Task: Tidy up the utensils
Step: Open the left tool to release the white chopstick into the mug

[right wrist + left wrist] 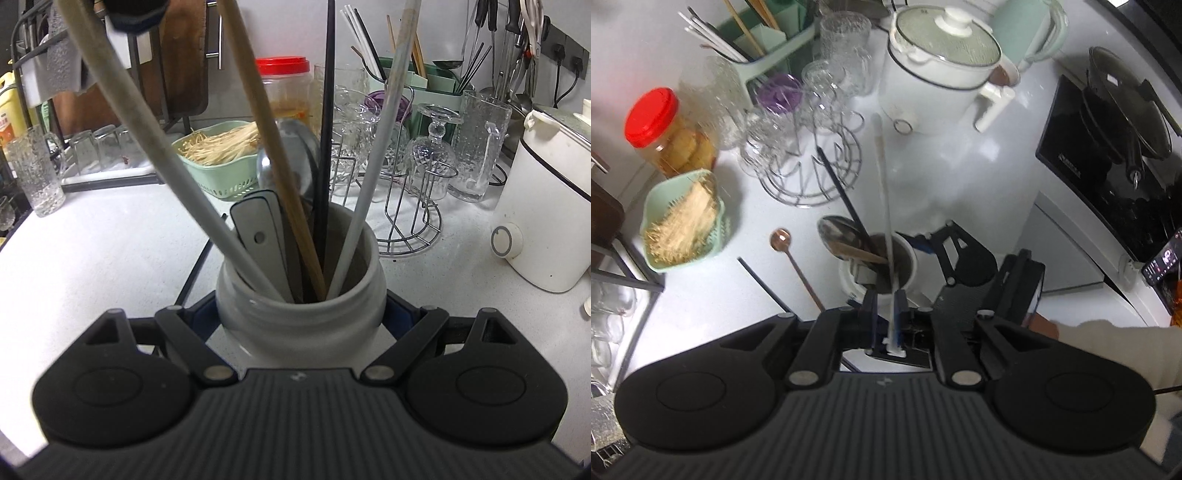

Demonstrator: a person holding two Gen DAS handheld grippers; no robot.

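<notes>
A white ceramic utensil jar [299, 314] stands on the white counter, gripped on both sides by my right gripper [301, 317]. It holds a metal spoon [291, 155], a wooden chopstick [273, 155], a black chopstick [327, 147], white chopsticks [376, 155] and grey handles [264, 236]. In the left wrist view the jar [877, 264] lies just ahead of my left gripper [886, 314], which is shut on a white chopstick [886, 206] whose lower part is inside the jar. A copper spoon [796, 264] and a black chopstick [764, 282] lie on the counter left of the jar.
A wire glass rack [809, 173] with glasses, a green basket of sticks [683, 221], a red-lidded jar [665, 129] and a green cutlery caddy [764, 40] stand behind. A white cooker [934, 74] and black induction hob [1108, 158] are at the right.
</notes>
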